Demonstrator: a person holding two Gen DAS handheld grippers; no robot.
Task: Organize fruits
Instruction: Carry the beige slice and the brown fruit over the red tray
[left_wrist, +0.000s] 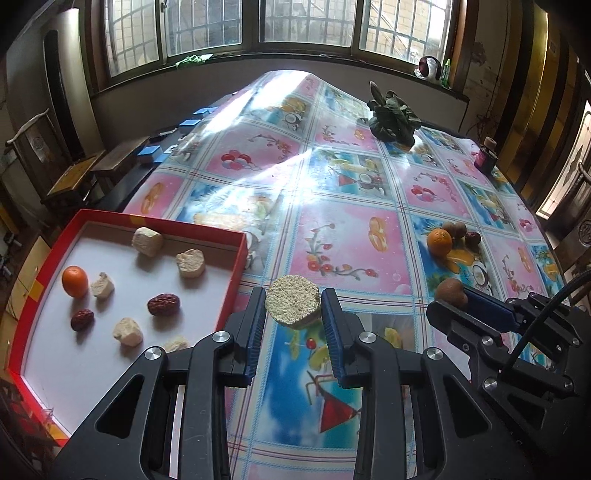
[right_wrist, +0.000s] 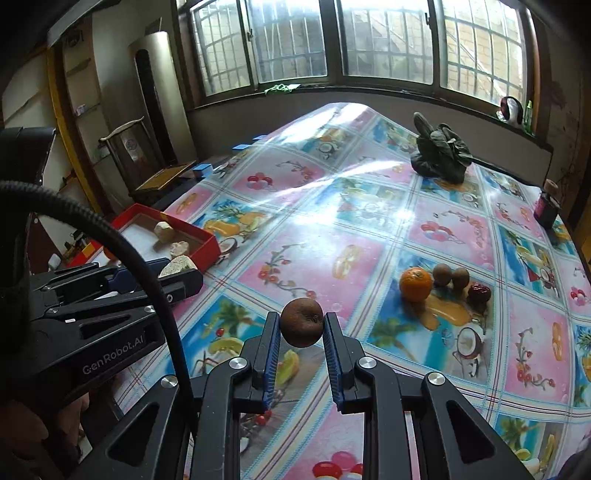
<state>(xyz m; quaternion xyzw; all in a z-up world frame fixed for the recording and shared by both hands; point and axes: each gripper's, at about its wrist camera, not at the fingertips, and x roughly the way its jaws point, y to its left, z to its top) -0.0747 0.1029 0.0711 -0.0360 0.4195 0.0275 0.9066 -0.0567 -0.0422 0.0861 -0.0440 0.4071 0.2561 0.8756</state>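
At the lower left of your left wrist view sits the red tray (left_wrist: 236, 275), its near right wall just left of your left gripper (left_wrist: 293, 304); inside it lie a tangerine (left_wrist: 75, 281), two red dates (left_wrist: 163, 304) and several pale chunks (left_wrist: 190, 263). Your left gripper is clenched on a pale crumbly disc (left_wrist: 293, 307), held just past the tray's right edge above the tablecloth (left_wrist: 343, 229). Right of it, your right gripper (left_wrist: 452, 295) grasps a brown round fruit (left_wrist: 450, 292); the right wrist view shows that fruit (right_wrist: 301, 326) pinched between both blue pads. Open cloth stretches ahead of both grippers through the middle of the frame. At right centre a small cluster rests on the cloth: an orange (left_wrist: 439, 242), two brown fruits (right_wrist: 451, 276) and a red date (right_wrist: 479, 293), touching or nearly so. Farther back, upper right, a dark leafy bundle (left_wrist: 393, 118) and a small dark jar (left_wrist: 487, 155) stand near the table's far edge. Barred windows (left_wrist: 306, 22) run across the top, with wooden furniture (left_wrist: 74, 177) at the left.
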